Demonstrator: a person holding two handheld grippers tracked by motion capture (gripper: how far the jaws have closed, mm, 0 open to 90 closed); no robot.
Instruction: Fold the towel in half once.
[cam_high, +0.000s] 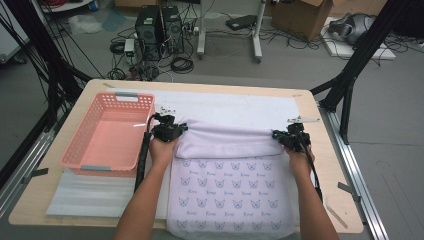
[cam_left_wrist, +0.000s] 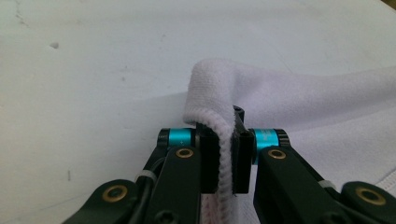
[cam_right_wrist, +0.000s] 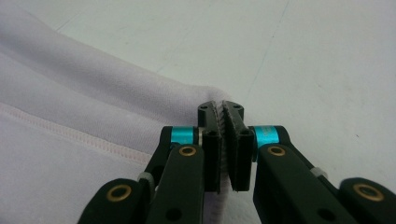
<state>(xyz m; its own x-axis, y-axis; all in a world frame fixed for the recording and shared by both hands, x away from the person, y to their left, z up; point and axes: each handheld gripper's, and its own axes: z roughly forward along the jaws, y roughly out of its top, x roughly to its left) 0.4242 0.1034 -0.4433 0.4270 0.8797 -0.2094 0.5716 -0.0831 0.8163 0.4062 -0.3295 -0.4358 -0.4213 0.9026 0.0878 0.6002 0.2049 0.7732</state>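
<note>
Both grippers clamping towel edge: left gripper (cam_high: 167, 131) and right gripper (cam_high: 291, 138) are pinching opposite ends | towel (cam_high: 230, 192) is lying mid-table, fold line running left-right between jaws | pink basket (cam_high: 80, 150) sitting just left | white mat (cam_high: 240, 105) underneath, free space beyond fold

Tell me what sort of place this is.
Most likely a robotics lab or data-recording workspace, not a home: computer towers and tangled cables sit on the bare floor, black frame struts flank the wooden table, and cardboard boxes stand behind.
</note>
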